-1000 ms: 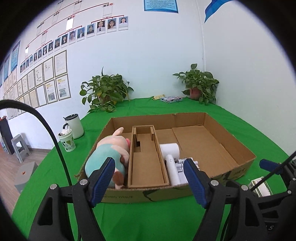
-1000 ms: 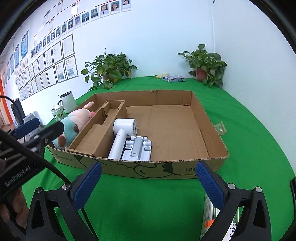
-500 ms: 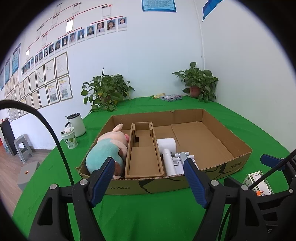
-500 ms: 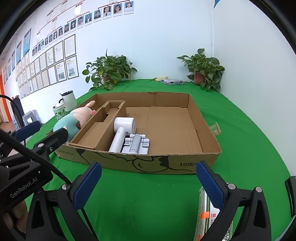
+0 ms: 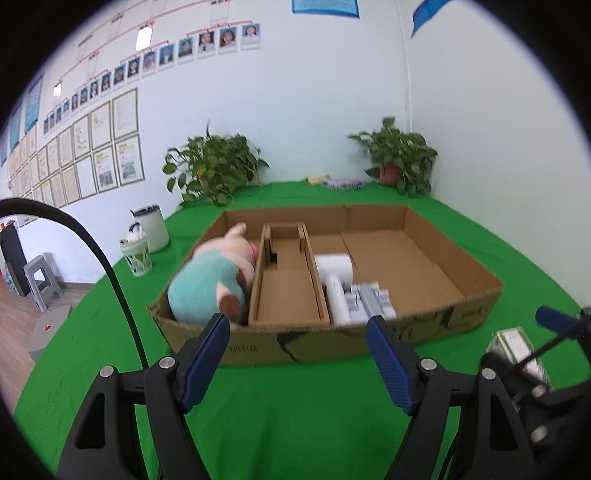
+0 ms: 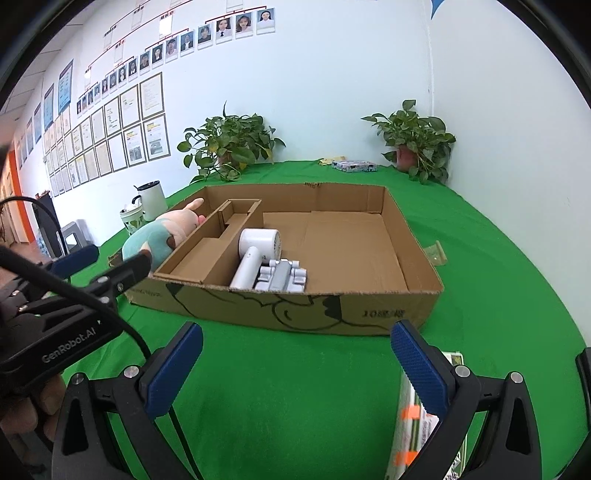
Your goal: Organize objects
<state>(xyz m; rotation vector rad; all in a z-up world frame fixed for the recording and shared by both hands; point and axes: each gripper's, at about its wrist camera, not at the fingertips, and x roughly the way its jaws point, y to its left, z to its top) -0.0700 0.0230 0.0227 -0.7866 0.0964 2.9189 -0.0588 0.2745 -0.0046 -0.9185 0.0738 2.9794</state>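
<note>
Both tongs — left tongs (image 5: pixel 297 350), right tongs (image 6: pixel 295 360) — gape wide and empty before the cardboard box (image 6: pixel 369 314).

Office: wall of staff photos (image 6: pixel 207 33), framed certificates (image 6: pixel 122 129).

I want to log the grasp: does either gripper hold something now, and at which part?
Nothing is held. The left gripper and the right gripper are both open above the green cloth.

One cardboard box (image 6: pixel 391 314), one plush toy (image 5: pixel 210 284), one white hair dryer (image 6: pixel 255 254), one grey folded stand (image 6: pixel 282 277), one flat packet (image 6: pixel 421 424), two potted plants (image 6: pixel 231 147) (image 6: pixel 415 138), one kettle (image 6: pixel 151 201) and one cup (image 5: pixel 136 254) are counted.
</note>
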